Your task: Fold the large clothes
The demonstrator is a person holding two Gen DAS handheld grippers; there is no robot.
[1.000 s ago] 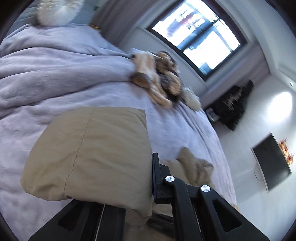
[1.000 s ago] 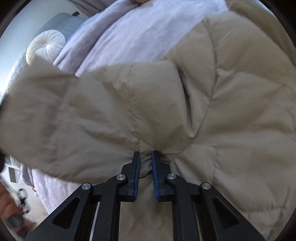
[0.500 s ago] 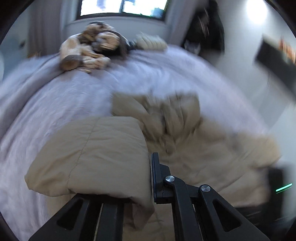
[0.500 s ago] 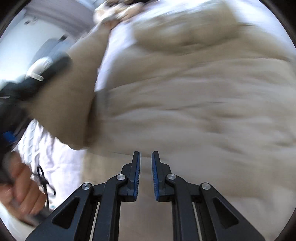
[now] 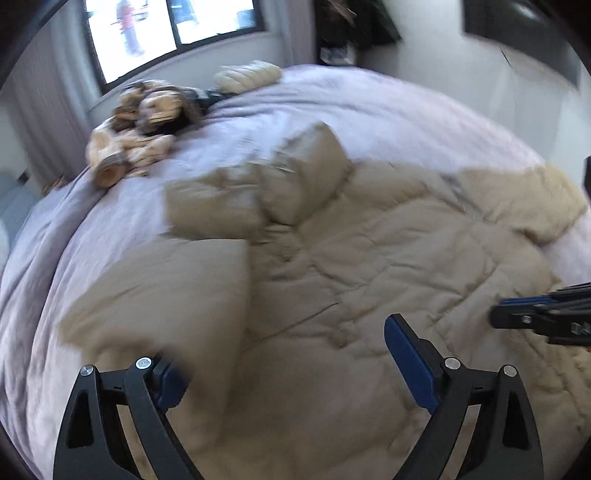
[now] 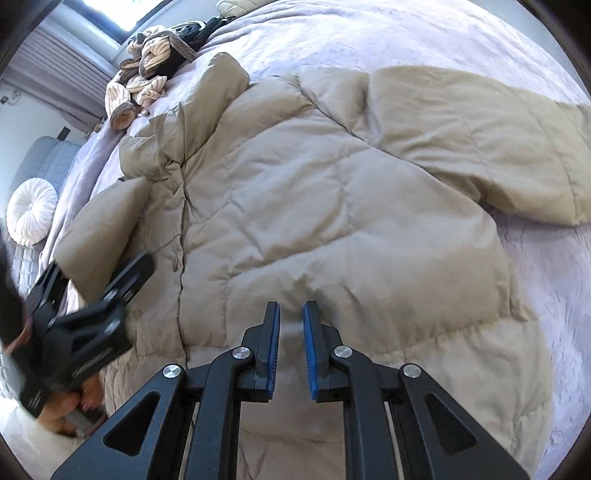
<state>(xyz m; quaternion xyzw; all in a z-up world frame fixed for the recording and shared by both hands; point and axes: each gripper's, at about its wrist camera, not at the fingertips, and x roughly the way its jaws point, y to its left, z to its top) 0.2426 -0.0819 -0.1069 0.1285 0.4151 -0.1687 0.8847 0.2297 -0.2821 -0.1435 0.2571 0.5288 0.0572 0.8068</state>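
Setting: home bedroom.
Bed (image 6: 424, 44) with lilac cover, round white cushion (image 6: 31, 210), padded headboard (image 6: 55, 158), curtained window (image 5: 170, 33), clothes pile (image 5: 144, 125).
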